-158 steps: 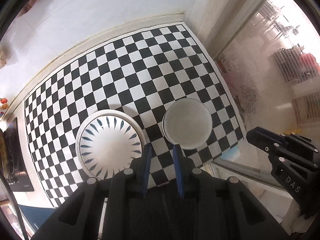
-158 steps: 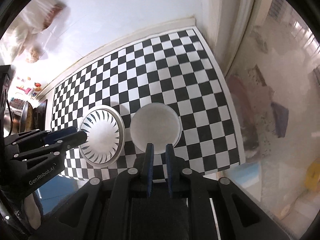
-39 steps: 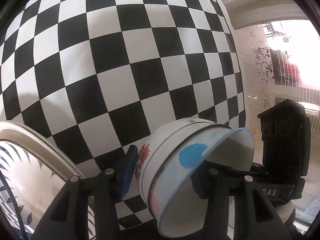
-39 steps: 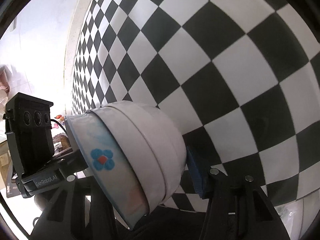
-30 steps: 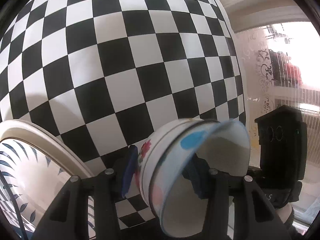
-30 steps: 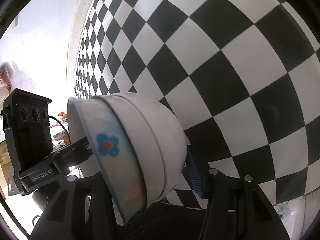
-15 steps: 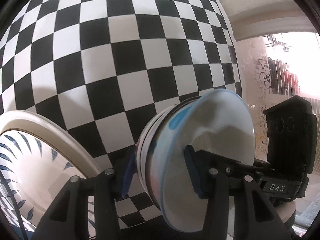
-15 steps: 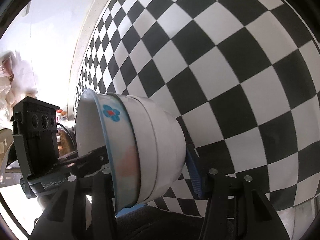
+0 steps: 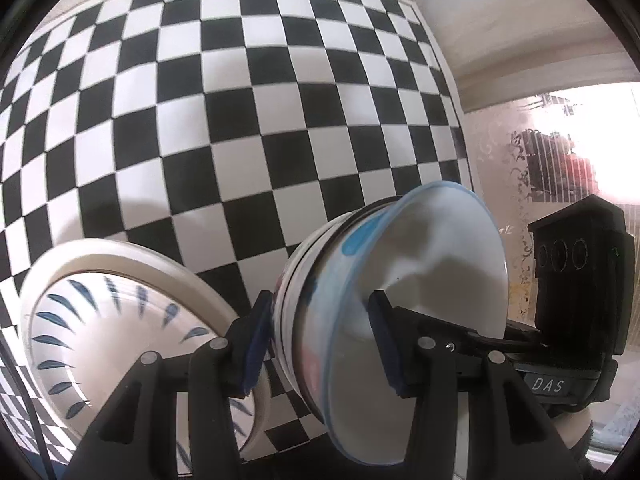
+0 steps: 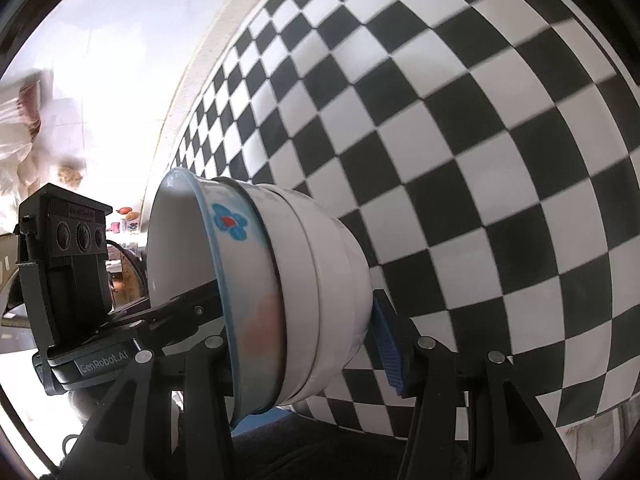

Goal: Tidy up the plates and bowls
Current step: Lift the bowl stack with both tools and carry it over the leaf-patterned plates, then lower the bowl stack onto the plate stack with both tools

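Both grippers shared one load: a nested stack of bowls point(image 9: 400, 312), tipped on its side and lifted clear of the checkered tabletop point(image 9: 240, 120). The left gripper point(image 9: 320, 344) had one finger inside the top bowl and one against the outer wall, clamping the rim. The right gripper point(image 10: 296, 344) pinched the opposite rim likewise, probably to keep the stack from slipping apart. A leaf-patterned plate point(image 9: 120, 328) lay just beside the left fingers, likely the destination.
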Available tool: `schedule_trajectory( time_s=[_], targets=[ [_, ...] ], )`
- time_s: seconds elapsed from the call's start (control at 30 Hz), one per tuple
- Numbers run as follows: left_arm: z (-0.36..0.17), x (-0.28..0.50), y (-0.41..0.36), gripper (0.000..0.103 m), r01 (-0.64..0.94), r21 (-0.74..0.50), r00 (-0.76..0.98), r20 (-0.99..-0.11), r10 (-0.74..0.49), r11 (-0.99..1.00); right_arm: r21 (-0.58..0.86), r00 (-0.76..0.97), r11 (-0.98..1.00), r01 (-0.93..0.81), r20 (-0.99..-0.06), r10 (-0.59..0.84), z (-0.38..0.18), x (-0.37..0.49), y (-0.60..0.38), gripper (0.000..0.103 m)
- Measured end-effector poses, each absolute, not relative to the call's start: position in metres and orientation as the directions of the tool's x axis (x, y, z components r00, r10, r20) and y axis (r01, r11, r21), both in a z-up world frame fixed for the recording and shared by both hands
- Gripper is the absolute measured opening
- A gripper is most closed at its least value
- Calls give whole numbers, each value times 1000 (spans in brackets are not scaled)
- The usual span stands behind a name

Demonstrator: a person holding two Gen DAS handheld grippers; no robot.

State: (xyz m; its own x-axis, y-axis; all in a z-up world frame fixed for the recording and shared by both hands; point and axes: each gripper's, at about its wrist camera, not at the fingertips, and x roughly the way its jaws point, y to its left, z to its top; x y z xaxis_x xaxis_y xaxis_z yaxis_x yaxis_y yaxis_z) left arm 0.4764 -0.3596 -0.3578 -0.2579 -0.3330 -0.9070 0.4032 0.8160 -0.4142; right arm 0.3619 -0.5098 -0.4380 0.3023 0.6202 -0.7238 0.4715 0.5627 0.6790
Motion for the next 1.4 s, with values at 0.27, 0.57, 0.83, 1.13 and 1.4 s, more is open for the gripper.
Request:
schedule_trajectory(
  time_s=[0.27,0.57,0.83,1.13,1.4],
  targets=[
    [-332,489,-320,45,382,-413,-211,-910,-357,827,697,302,587,412,-712,633,-409,395,-470,53],
    [-309,493,-268,45,336,-392,-145,-920,-365,856,721,262,610,331,-691,674,-400,407,-420,53],
    [-316,491,-222,45,267,-374,-121,-927,-354,888,721,182,633,283,-688,702,-412,416,-368,53],
    [-338,488,-203,45,208,-358,-125,-933,-338,910,707,116,656,265,-699,706,-433,419,-339,53],
    [-342,487,-194,44,191,-362,-130,-931,-342,912,698,103,668,259,-708,699,-435,421,-335,53]
  ],
)
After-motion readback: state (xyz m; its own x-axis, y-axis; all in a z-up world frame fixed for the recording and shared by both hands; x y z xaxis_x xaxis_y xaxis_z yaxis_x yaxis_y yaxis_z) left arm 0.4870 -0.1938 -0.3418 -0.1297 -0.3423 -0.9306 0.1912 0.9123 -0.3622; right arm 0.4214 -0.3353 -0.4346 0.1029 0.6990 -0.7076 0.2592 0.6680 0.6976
